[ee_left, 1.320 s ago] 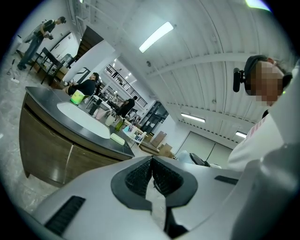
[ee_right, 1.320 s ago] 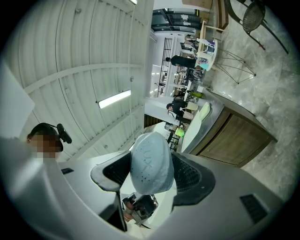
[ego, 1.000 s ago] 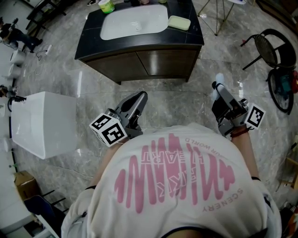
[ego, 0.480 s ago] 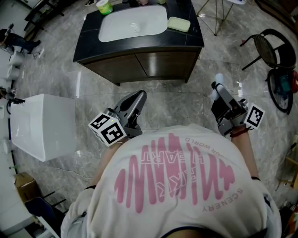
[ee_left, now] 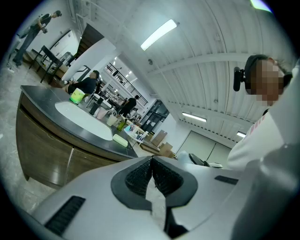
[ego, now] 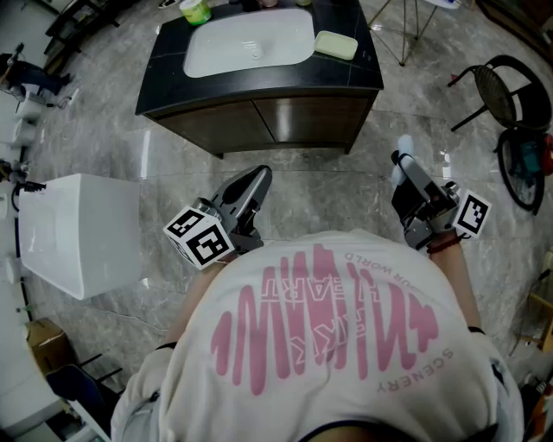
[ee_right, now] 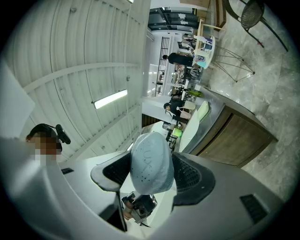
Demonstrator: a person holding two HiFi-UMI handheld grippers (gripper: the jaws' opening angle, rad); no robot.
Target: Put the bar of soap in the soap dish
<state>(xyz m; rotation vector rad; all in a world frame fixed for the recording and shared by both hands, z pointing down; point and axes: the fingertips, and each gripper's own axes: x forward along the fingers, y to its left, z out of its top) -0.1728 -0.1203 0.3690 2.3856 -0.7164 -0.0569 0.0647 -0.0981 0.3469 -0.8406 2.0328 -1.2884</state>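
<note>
I'm standing back from the dark vanity counter, both grippers held low in front of my shirt. The right gripper has the bar of soap: its jaws are parted just the width of the pale, rounded bar, and the black ribbed pads press on it from either side, with the bar poking out past the tips. The left gripper carries nothing; in its own view the jaws are closed right up, the pads meeting at the tip with no gap between them. The pale green soap dish sits up on the counter's right end, just beside the white sink basin and well apart from the soap. A green cup stands at the basin's far left corner. A white box sits on the marble floor to my left, and a black chair to my right.
</note>
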